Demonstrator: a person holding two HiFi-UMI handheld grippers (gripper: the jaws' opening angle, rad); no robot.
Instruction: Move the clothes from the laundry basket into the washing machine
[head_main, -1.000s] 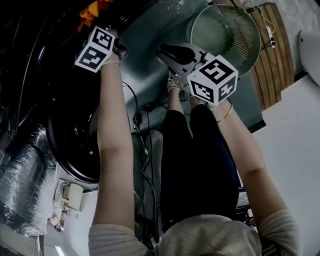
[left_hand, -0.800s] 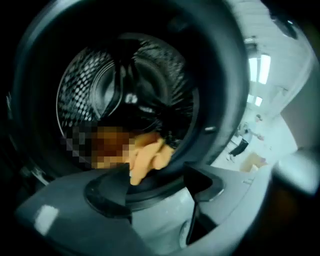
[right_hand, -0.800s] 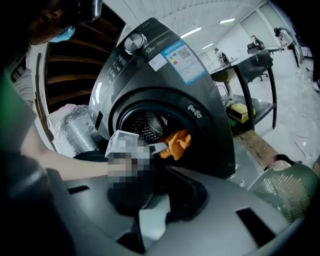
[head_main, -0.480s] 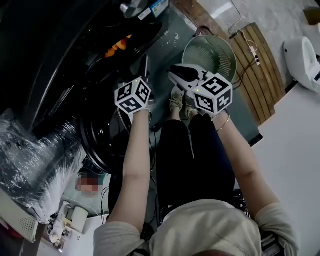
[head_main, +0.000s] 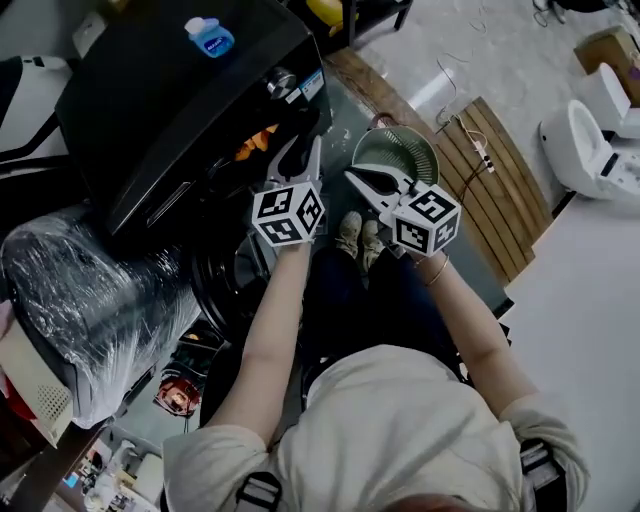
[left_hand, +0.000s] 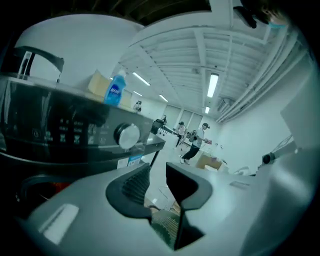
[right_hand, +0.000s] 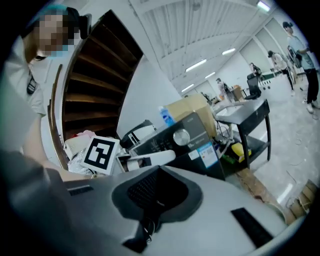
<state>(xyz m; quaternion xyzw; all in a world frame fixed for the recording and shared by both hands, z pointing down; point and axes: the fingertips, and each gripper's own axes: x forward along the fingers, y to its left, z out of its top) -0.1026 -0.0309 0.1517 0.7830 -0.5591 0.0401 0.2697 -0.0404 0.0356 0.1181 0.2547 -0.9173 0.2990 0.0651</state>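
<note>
The black washing machine (head_main: 190, 90) stands at the upper left with its round door (head_main: 232, 283) swung open, and an orange garment (head_main: 256, 140) shows in the drum's mouth. The green round laundry basket (head_main: 396, 154) sits on the floor beyond my feet; I see no clothes in it. My left gripper (head_main: 300, 160) hangs in front of the machine's control panel (left_hand: 75, 130). Its jaws have just been closing, a gap remains, and nothing is between them. My right gripper (head_main: 362, 180) is shut and empty over the basket's near rim. Both grippers are raised and point almost level.
A blue bottle (head_main: 209, 37) stands on the machine's top. A plastic-wrapped bundle (head_main: 90, 300) lies at the left, a slatted wooden board (head_main: 500, 170) beside the basket, and a white fixture (head_main: 590, 140) at the far right. People stand far off in the hall (left_hand: 192, 140).
The person has stood up, so the floor, basket and machine look smaller. Both grippers rose. The left one came away from the drum's mouth toward the middle, and its jaws narrowed.
</note>
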